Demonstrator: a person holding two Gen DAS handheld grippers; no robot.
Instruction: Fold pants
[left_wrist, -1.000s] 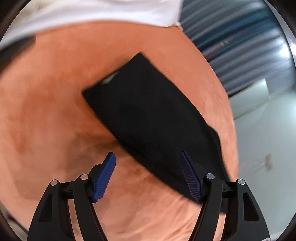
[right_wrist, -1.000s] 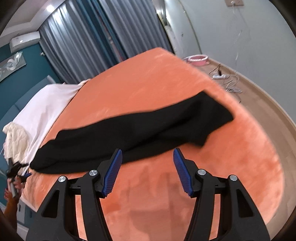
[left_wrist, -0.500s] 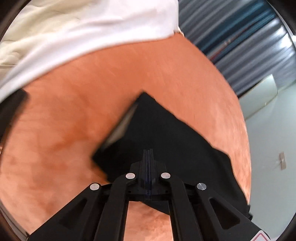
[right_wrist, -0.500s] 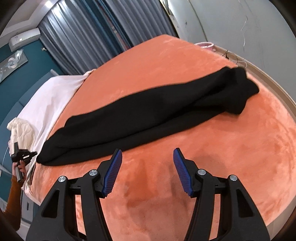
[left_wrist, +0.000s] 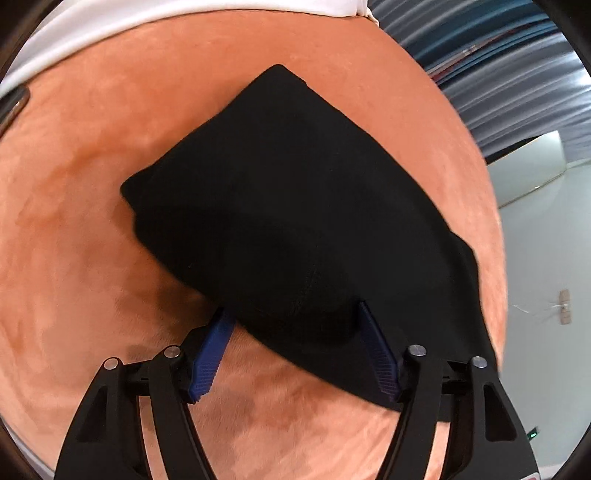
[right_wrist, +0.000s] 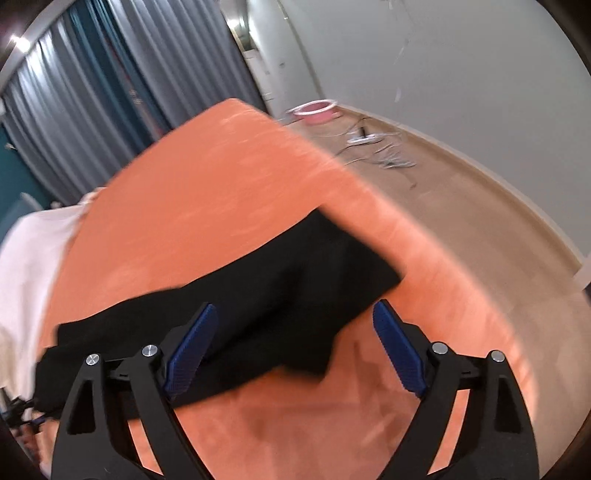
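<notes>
Black pants (left_wrist: 295, 203) lie stretched out on the orange bed cover (left_wrist: 92, 258). In the left wrist view their broad end fills the middle, and its near edge bulges down between my fingers. My left gripper (left_wrist: 293, 310) has its jaws opening, with the blue pads (left_wrist: 210, 354) standing apart from the cloth. In the right wrist view the narrow end of the pants (right_wrist: 295, 277) lies just beyond my right gripper (right_wrist: 295, 304). Its jaws are also opening, and cloth shows between the fingertips but no pad presses on it.
A white sheet (left_wrist: 184, 14) borders the orange cover (right_wrist: 221, 184) at one end. Grey-blue curtains (right_wrist: 92, 92) hang behind the bed. Past the bed's right edge are a wooden floor, a pink basin (right_wrist: 314, 109) and loose cables (right_wrist: 376, 147).
My left gripper was open, then shut half a second ago, and now stands open again at the pants' near edge. My right gripper moved close to the narrow end and spread wider.
</notes>
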